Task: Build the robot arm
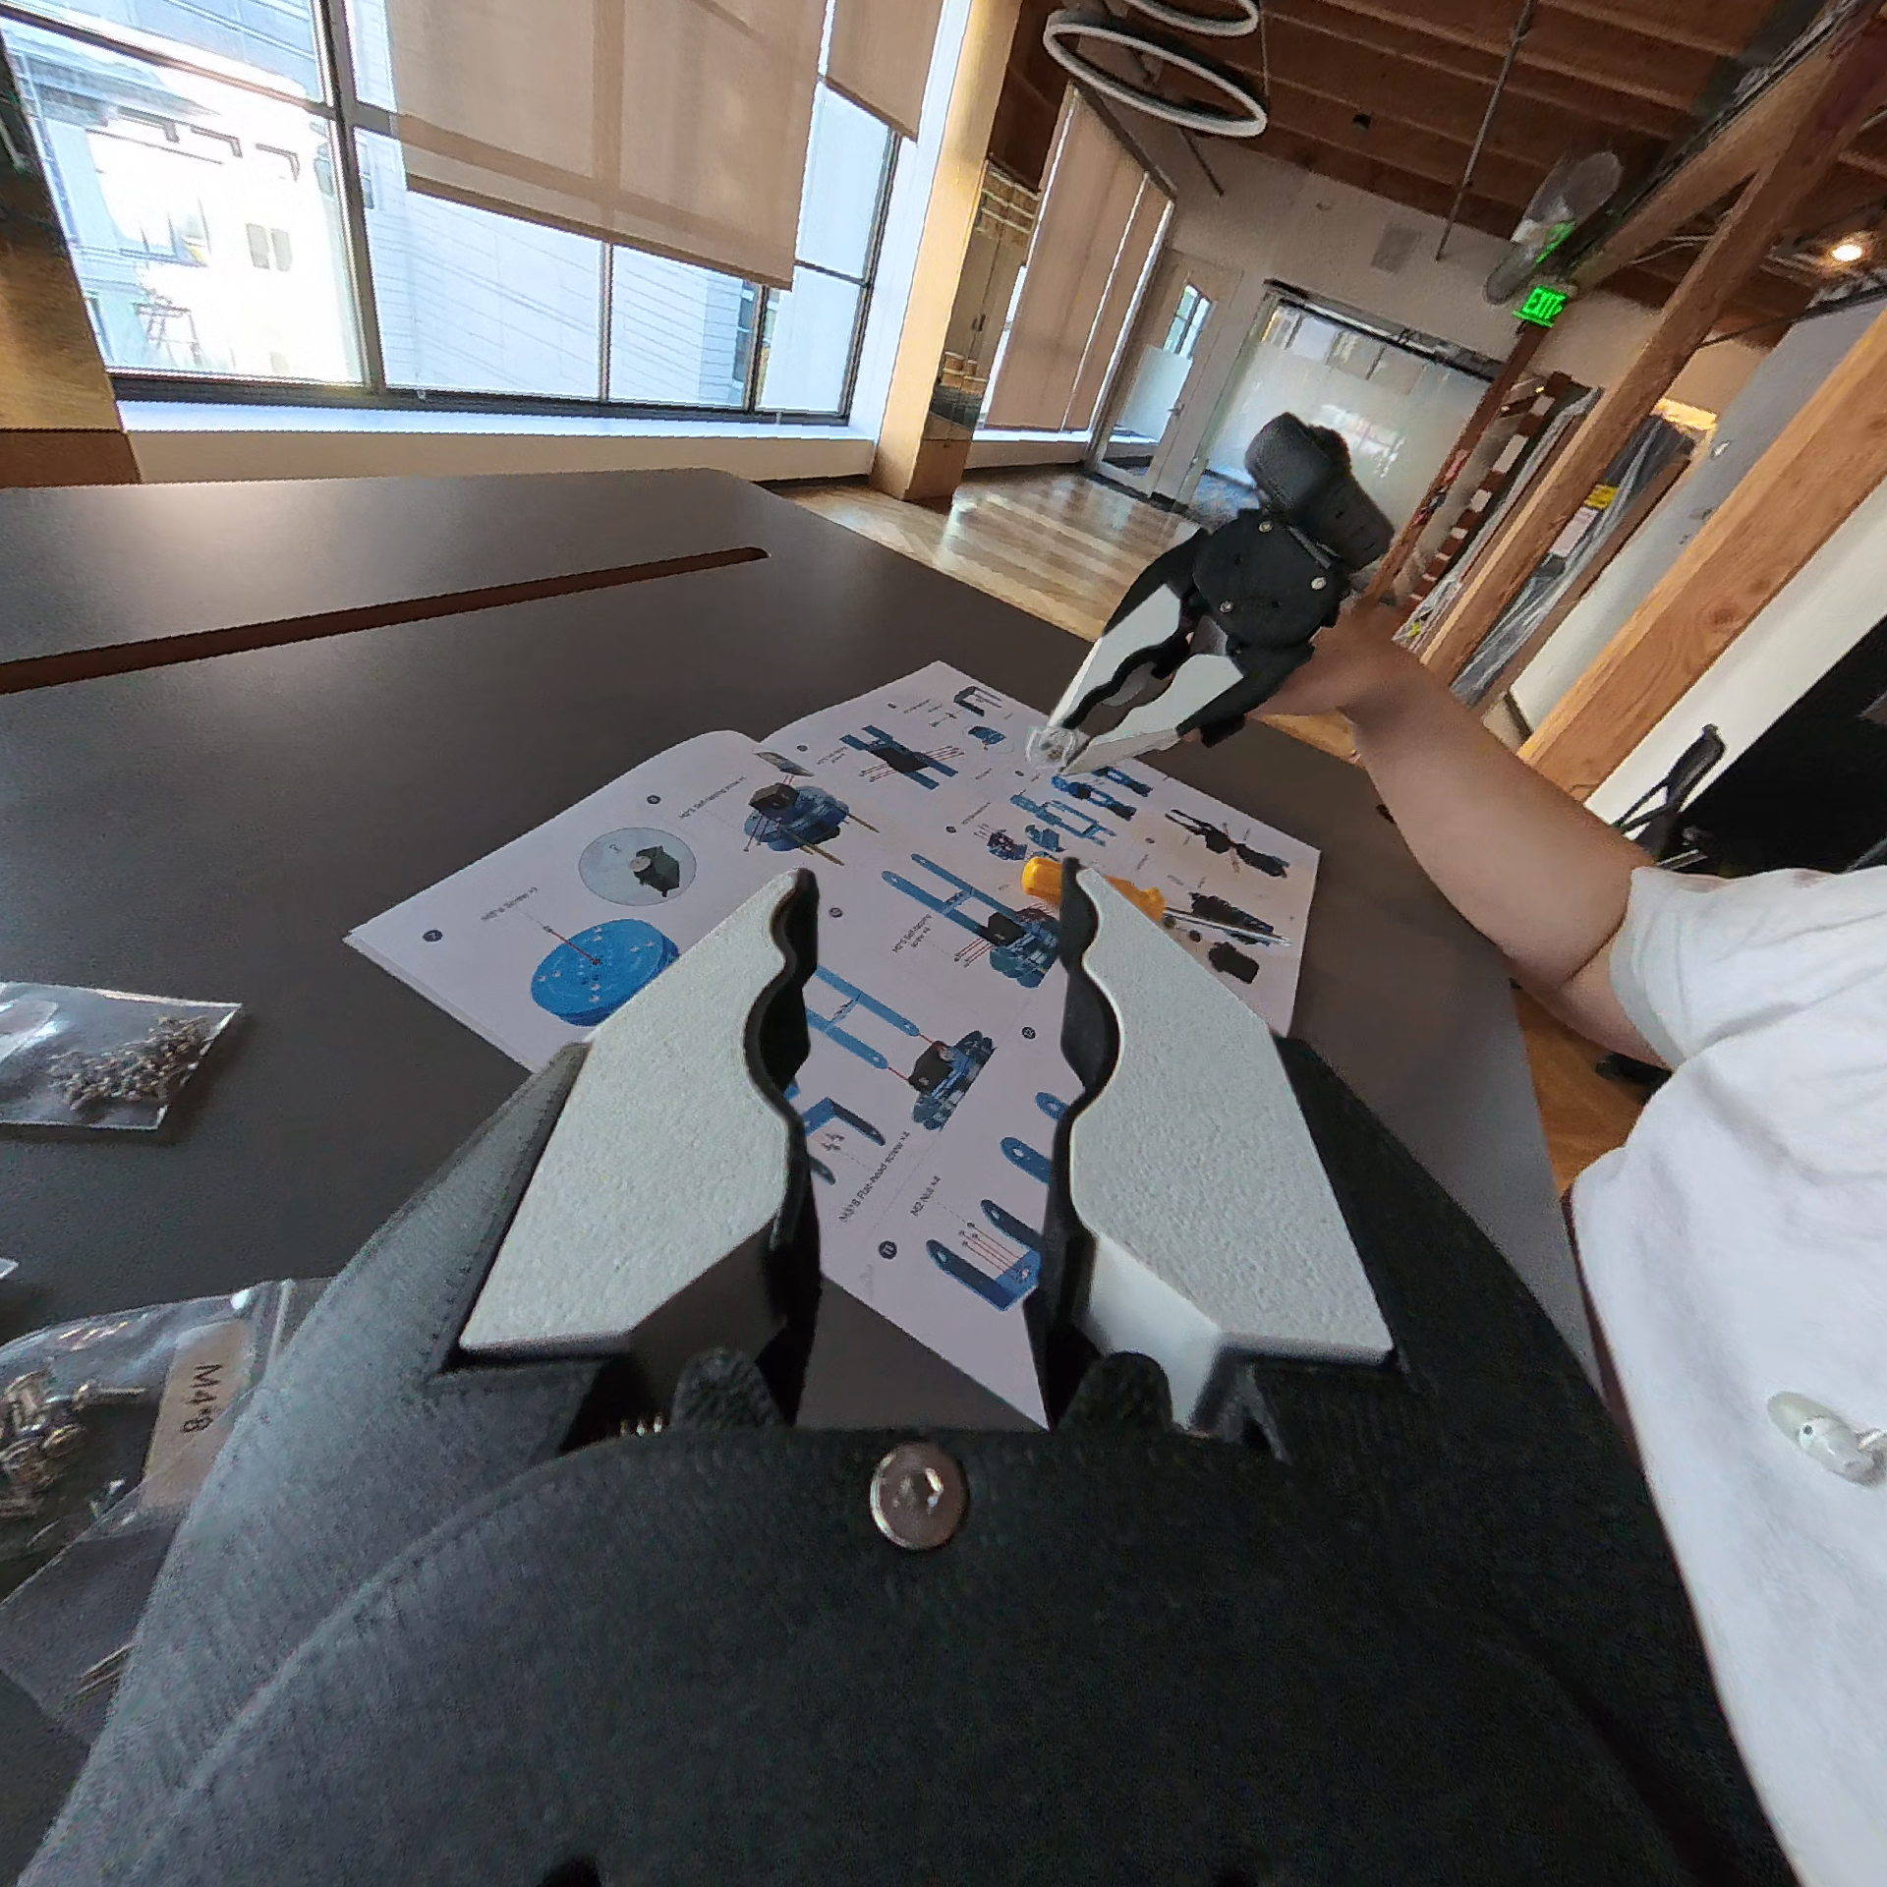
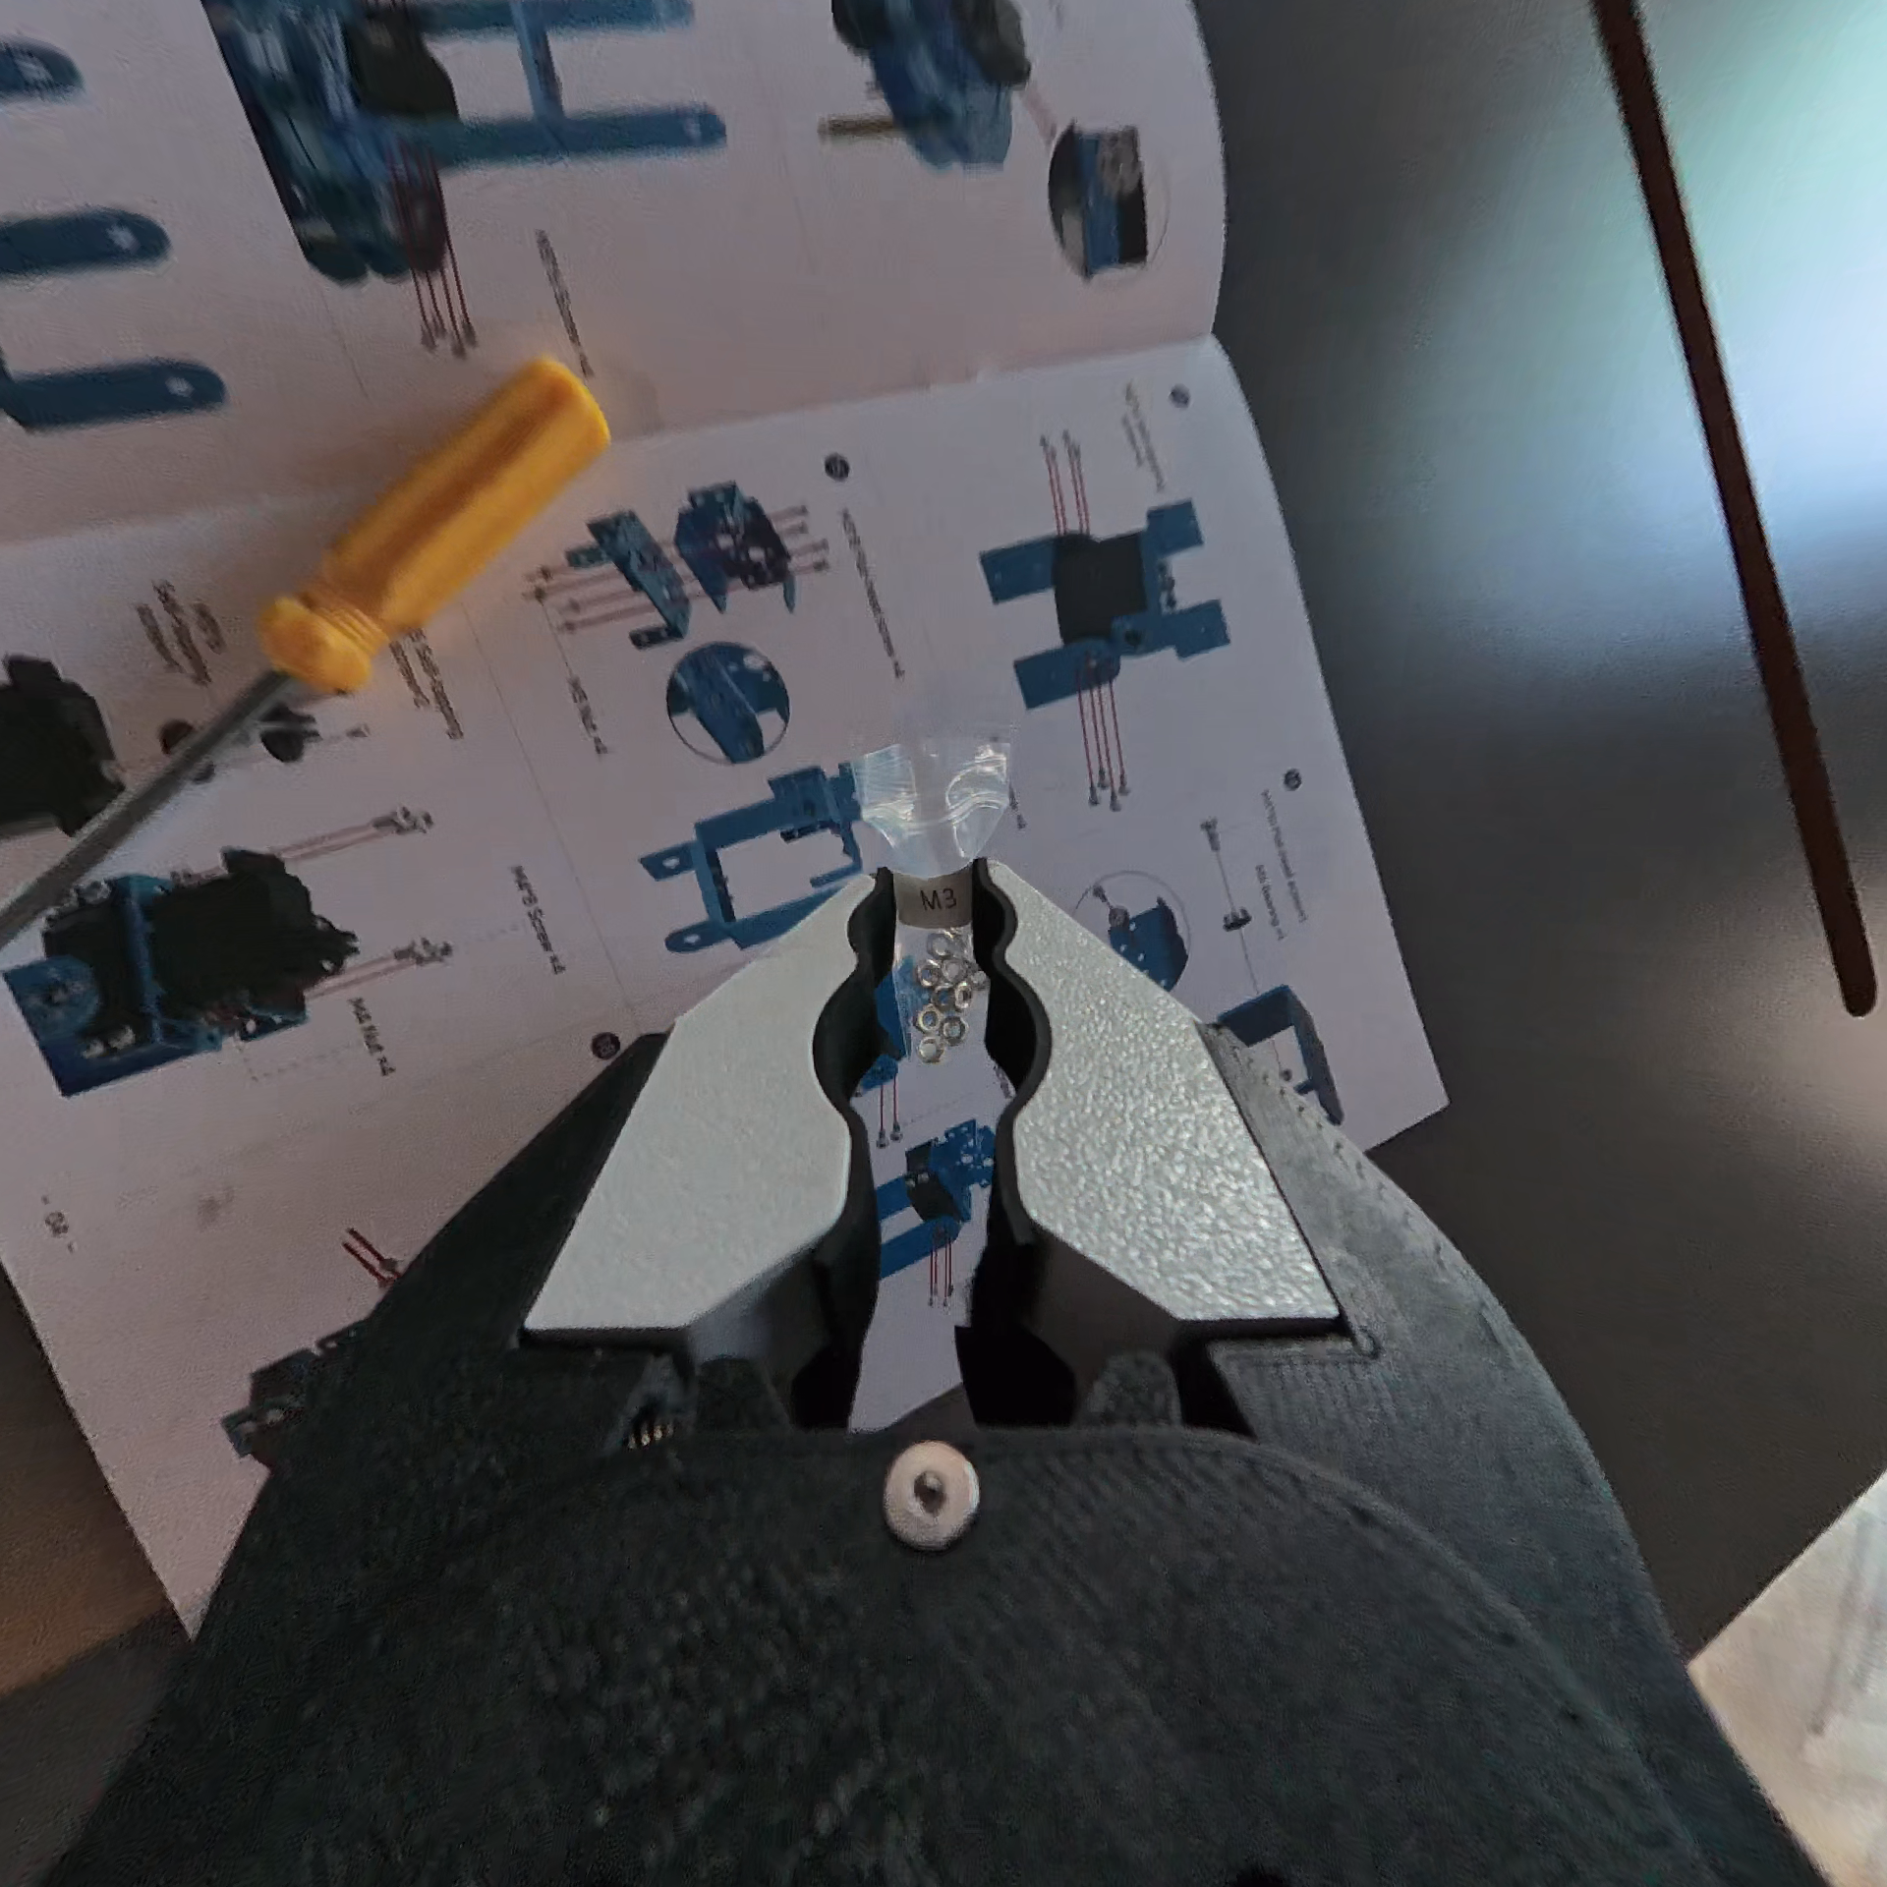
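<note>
My right gripper (image 2: 931,878) is shut on a small clear plastic bag of metal nuts (image 2: 939,817) and holds it above an open instruction booklet (image 2: 715,408). The left wrist view shows the right gripper (image 1: 1067,751) with the bag (image 1: 1047,743) over the booklet's far page (image 1: 613,868). My left gripper (image 1: 934,888) is open and empty, above the booklet's near part. A yellow-handled screwdriver (image 2: 429,531) lies on the booklet; its handle (image 1: 1047,876) shows just past my left fingertips.
The booklet lies on a dark table (image 1: 306,715) with a long slot (image 1: 388,613). Bags of screws lie at the left (image 1: 133,1052) and lower left (image 1: 61,1430). A person's arm in a white sleeve (image 1: 1532,868) reaches from the right. Tip to tip, the grippers are about 30 centimeters apart. To reach the yellow-handled screwdriver (image 2: 429,531) in a straight line is about 9 centimeters for my right fingers, about 25 centimeters for my left.
</note>
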